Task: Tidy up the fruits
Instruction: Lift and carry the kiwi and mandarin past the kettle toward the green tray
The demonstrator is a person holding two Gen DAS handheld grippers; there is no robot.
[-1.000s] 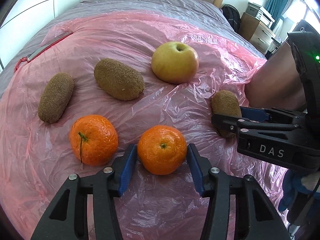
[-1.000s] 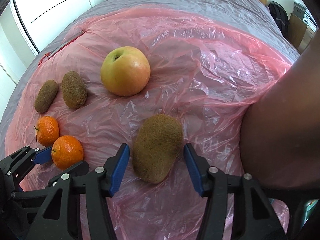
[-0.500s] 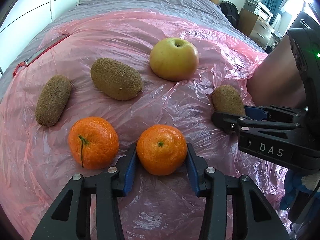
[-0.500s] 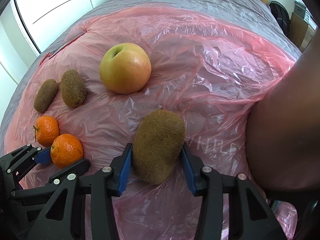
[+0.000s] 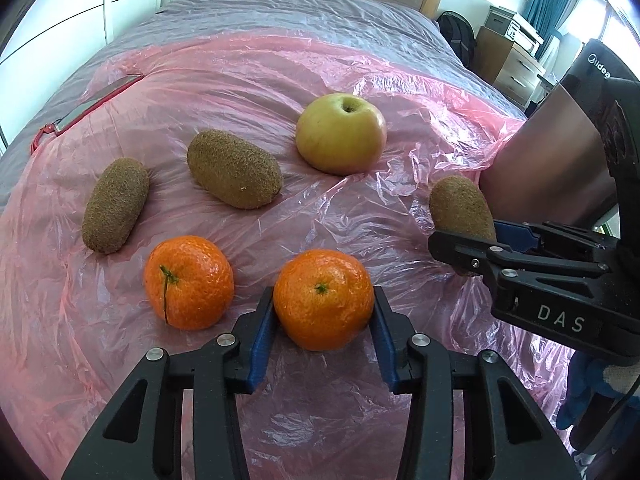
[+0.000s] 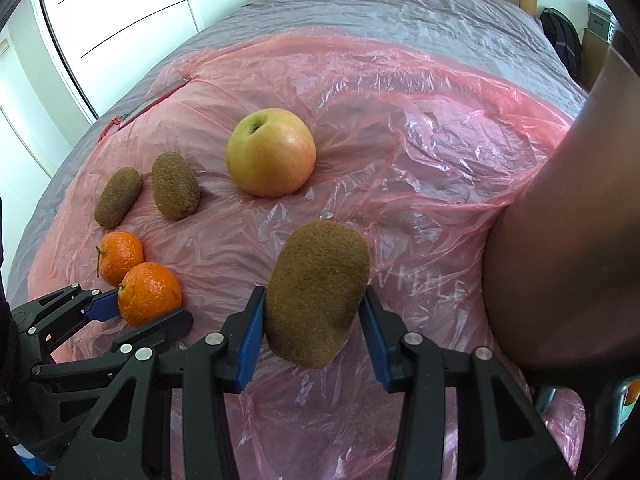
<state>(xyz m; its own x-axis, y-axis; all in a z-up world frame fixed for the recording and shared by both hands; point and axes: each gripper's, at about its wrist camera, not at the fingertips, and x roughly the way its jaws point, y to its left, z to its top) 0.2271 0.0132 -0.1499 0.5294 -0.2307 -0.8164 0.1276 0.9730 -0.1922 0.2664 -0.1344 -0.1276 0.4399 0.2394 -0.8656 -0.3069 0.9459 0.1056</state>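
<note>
Fingers (image 5: 264,332) of left gripper (image 5: 323,340) clenched on near mandarin (image 5: 323,299); right gripper (image 6: 314,330) clasping a kiwi (image 6: 318,292).

Blue pads pressed on both flanks of each fruit, atop pink plastic sheet (image 5: 240,88) on the bed. Second mandarin (image 5: 188,282) just beside; two kiwis (image 5: 234,174), apple (image 5: 341,134) beyond.

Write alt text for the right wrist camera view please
The right gripper is shut on a brown kiwi above a pink plastic sheet. Beyond lie an apple, two more kiwis and a mandarin; the left gripper grips another mandarin.
</note>
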